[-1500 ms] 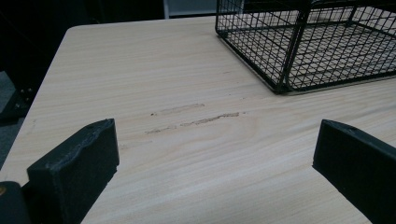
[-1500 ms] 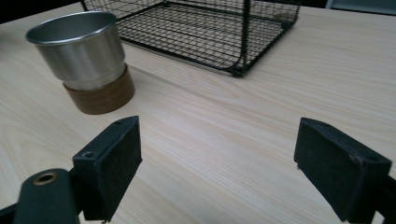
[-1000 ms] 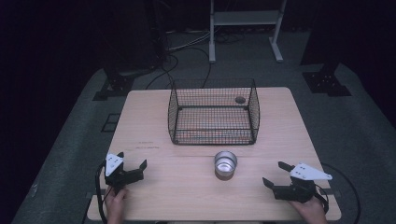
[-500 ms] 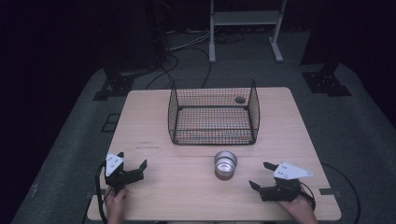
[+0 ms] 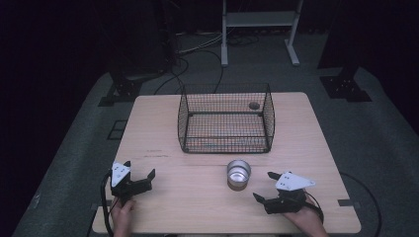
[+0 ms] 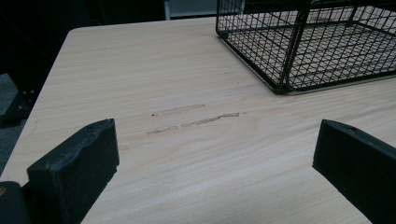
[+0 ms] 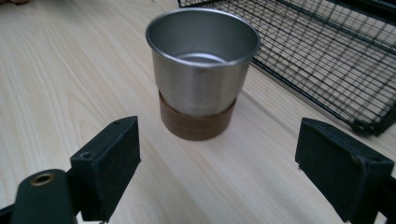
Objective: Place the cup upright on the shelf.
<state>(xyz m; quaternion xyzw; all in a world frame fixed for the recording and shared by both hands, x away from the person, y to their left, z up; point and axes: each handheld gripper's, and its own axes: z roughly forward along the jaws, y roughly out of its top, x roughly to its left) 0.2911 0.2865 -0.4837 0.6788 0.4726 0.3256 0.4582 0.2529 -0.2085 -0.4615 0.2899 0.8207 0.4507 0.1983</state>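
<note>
The steel cup (image 5: 238, 173) is seen in the high view standing upright on the wooden table (image 5: 197, 197), just in front of the wire basket (image 5: 225, 118) and apart from it. The right gripper (image 5: 271, 189) is held low near the cup's right side with its jaws spread and turned toward it, a stance judged to prepare a grasp. The left gripper (image 5: 143, 175) is rested well apart at the table's left, jaws likewise spread and nothing held, so it is judged to be parked out of the way.

In the left gripper view, bare tabletop with faint scuff marks (image 6: 196, 119) is framed between the wide jaws, and a corner of the basket is seen beyond.

In the right gripper view, the cup, seated on a brown round base (image 7: 195, 123), is centred between the parted jaws but not yet touched. The basket lies just behind it, judged a likely destination.
</note>
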